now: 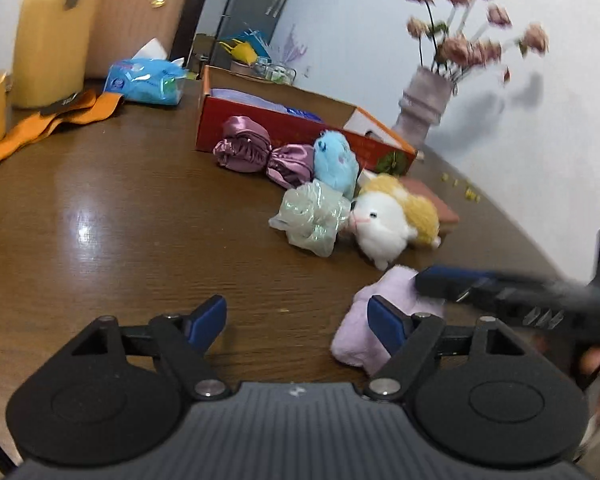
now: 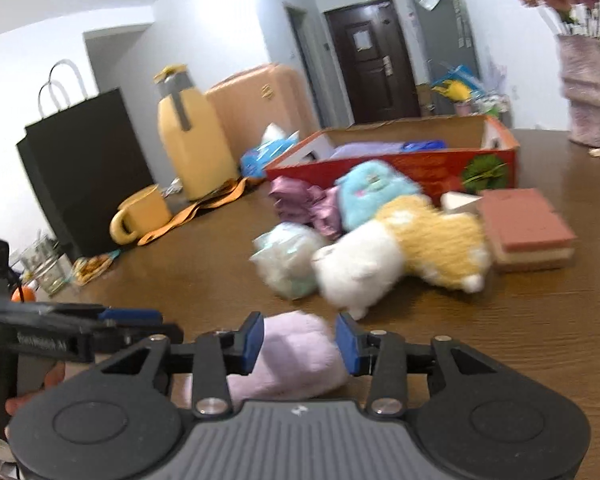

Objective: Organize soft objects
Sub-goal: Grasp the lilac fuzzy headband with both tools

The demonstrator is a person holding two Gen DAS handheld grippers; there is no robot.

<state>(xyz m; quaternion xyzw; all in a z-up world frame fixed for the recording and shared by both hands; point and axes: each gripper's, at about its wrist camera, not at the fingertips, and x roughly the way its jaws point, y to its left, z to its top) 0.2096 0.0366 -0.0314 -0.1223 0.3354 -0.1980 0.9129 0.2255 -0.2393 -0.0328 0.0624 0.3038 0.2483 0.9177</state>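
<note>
The table [image 1: 120,208] carries everything; at its far side, about twelve o'clock in the right wrist view, sits the red box [image 2: 400,160], open on top with a purple cloth and something blue inside. Against its near wall lie the remaining soft things: a satin bundle [image 1: 256,152], a blue plush [image 1: 336,160], a white-and-yellow plush [image 1: 392,220] and a pale green crinkly ball [image 1: 312,220], all touching or nearly so. Nearest the tools lies the lilac plush [image 2: 292,356], its long axis running roughly from seven to one o'clock in the left wrist view. The right gripper [image 2: 300,344] straddles it, jaws partly apart, one pad on each flank; blur hides whether the pads press or merely flank it, so I judge the hold loose or absent. The left gripper [image 1: 296,320] stands wide and holds nothing; the lilac plush lies at its three o'clock, beside the right-hand finger. So the right hand is nearer, and the box lies ahead at about one o'clock from it. The plush's near end is hidden under both tools, and a hand [image 2: 32,392] is cut off by the edge.
</note>
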